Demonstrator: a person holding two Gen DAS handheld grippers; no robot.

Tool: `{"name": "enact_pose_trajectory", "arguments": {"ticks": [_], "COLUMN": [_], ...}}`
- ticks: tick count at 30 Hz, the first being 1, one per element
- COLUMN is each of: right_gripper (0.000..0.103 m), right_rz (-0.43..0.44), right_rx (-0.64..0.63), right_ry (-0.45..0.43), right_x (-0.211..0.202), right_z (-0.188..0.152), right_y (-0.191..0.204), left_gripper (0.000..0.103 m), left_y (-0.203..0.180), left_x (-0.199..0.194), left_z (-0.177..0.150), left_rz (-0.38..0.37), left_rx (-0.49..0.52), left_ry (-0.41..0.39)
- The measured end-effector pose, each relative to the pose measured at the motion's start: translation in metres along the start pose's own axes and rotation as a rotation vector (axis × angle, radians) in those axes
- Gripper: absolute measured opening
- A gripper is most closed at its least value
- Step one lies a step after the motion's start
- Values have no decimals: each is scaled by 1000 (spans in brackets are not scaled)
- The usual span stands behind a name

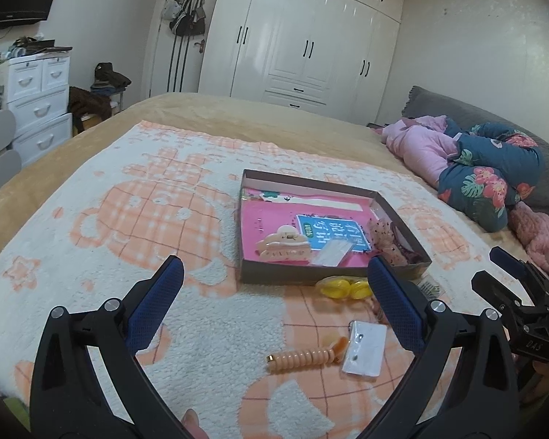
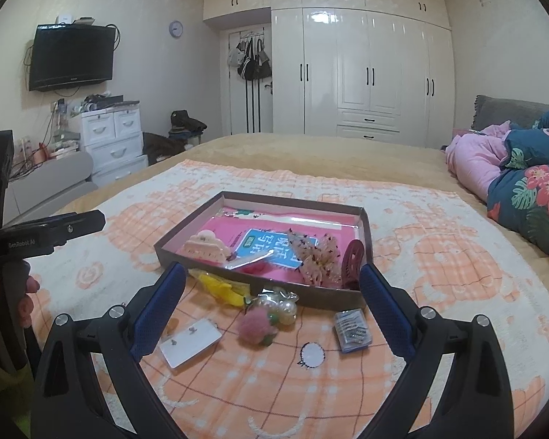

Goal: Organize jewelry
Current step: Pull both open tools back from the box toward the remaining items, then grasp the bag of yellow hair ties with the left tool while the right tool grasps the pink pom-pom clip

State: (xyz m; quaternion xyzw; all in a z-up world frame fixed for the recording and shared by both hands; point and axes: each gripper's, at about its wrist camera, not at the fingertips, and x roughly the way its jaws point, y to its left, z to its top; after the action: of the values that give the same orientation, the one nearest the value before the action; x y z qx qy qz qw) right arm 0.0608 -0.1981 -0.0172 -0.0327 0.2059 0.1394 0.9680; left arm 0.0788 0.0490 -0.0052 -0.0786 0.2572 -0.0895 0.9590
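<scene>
Jaws spread wide and empty on both the left gripper (image 1: 274, 274) and the right gripper (image 2: 272, 281), hovering over the blanket (image 1: 128, 219) on the bed. The shallow box (image 2: 172, 252) sits at 12 o'clock from the right gripper, holding a peach claw clip (image 2: 205, 247). Loose pieces lie outside at its 6 o'clock edge — an earring card (image 2: 190, 342), a pearl cluster (image 2: 280, 305), a pin case (image 2: 352, 330), and a coiled hair tie (image 1: 303, 360).

A home bedroom is showing here: a bed (image 2: 311, 150) is filling the foreground, glossy white wardrobes (image 2: 366, 69) are lining the back wall, and a television (image 2: 71, 56) is hanging upper left.
</scene>
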Motion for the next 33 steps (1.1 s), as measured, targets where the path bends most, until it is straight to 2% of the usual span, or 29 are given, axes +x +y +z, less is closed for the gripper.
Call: {"name": "enact_pose_trajectory", "arguments": {"ticks": [6,15,20,33], "right_gripper": [93,93,93,74], "right_rz": [-8,-15,-23,-4], "right_rx": [4,-3,-12,49], "right_ry": [10,72,121,241], "right_x": [6,25,41,81], "right_z": [-8,-22,-29,-44], "right_y": [3,7,10,8], "left_gripper": [92,92,92,92], "left_y": [3,1,-4,-15], "left_x": [0,6,14,42], "left_z": [-9,-20,-25,-32], "left_rz": [-16,-29,-42,-33], "left_rx": [11,58,82,104], "left_ry": [-21,-44,-19,79]}}
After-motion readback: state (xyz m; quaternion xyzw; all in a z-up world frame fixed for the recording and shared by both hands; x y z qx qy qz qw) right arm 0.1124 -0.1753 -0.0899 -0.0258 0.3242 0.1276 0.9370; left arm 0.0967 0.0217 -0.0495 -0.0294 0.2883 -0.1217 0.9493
